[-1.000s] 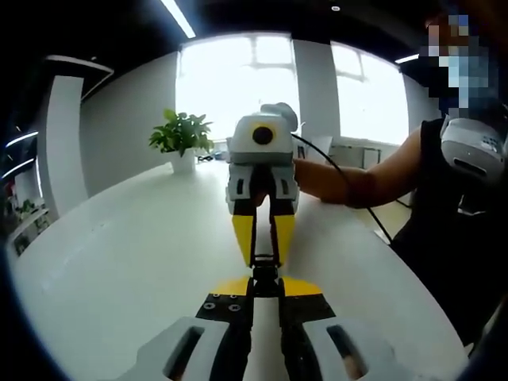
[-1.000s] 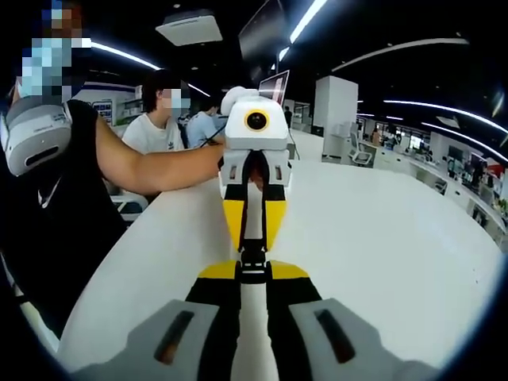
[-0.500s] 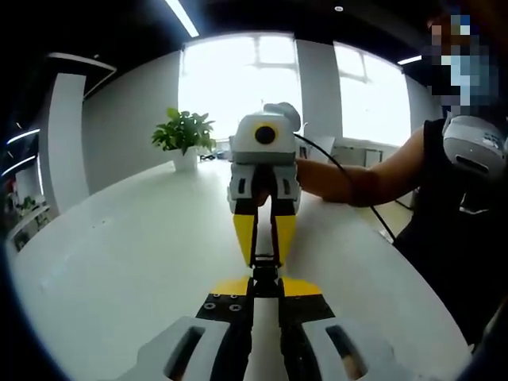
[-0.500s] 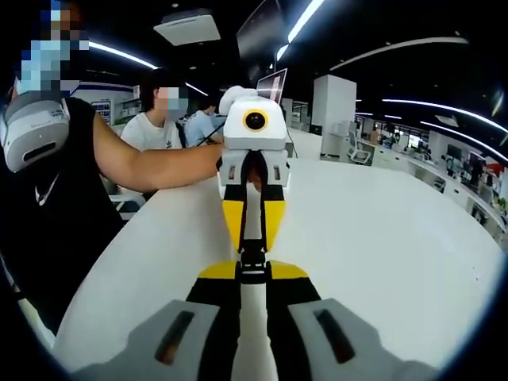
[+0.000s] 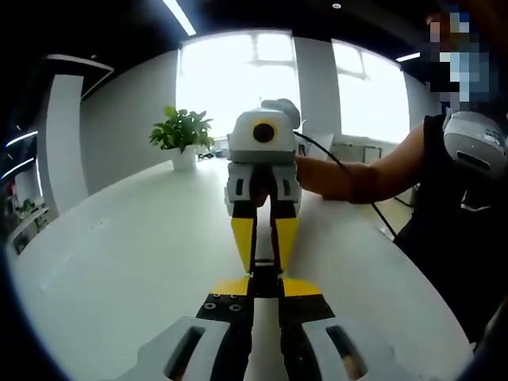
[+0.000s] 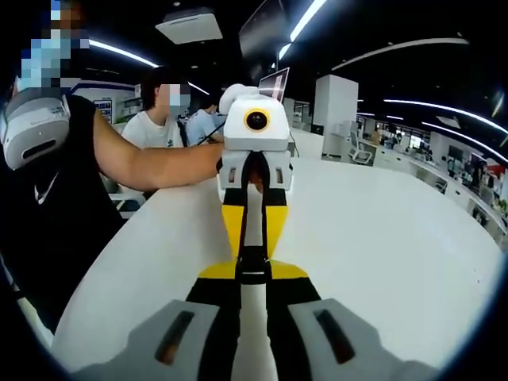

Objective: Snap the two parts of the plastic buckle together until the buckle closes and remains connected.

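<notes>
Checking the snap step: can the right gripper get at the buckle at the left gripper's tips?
Likely yes: the right gripper meets the left gripper tip to tip, the buckle between them, nothing else in the way.

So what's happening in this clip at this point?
A person holds two grippers nose to nose above a white table, pressing a small black plastic buckle between them. In the left gripper view, the left gripper is shut on the near half, and the right gripper meets it from the far side. The buckle halves look pushed together, though whether they have latched cannot be told. A potted plant stands at the table's far end.
</notes>
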{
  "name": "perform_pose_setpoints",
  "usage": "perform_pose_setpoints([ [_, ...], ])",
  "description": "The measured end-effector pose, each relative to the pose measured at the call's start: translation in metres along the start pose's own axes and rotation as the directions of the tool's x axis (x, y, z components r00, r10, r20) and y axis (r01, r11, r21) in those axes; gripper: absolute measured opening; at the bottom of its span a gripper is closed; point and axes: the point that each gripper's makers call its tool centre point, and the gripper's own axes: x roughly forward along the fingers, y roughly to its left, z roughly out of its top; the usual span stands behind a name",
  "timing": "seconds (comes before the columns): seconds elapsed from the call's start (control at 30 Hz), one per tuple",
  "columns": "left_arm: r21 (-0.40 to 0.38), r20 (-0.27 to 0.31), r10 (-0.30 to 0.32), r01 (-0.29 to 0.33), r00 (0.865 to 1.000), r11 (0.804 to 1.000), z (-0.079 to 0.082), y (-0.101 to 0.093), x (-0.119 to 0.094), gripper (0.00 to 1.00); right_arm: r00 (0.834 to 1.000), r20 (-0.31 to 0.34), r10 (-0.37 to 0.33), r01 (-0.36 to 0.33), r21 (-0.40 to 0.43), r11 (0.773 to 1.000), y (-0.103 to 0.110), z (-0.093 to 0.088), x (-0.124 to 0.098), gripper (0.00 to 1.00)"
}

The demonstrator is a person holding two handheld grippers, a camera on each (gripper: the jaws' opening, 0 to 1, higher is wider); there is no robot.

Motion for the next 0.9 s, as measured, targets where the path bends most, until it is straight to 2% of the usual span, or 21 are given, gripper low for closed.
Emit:
perform_pose_setpoints([
  [0.9,-0.022,-0.008,-0.013,0.013,1.000,1.000,-0.0023,-0.0028,0.0074,0.10,1.000,-0.016,0.012,-0.012,0.009,1.000,0.0009,-0.0049,0.0017,0.09],
])
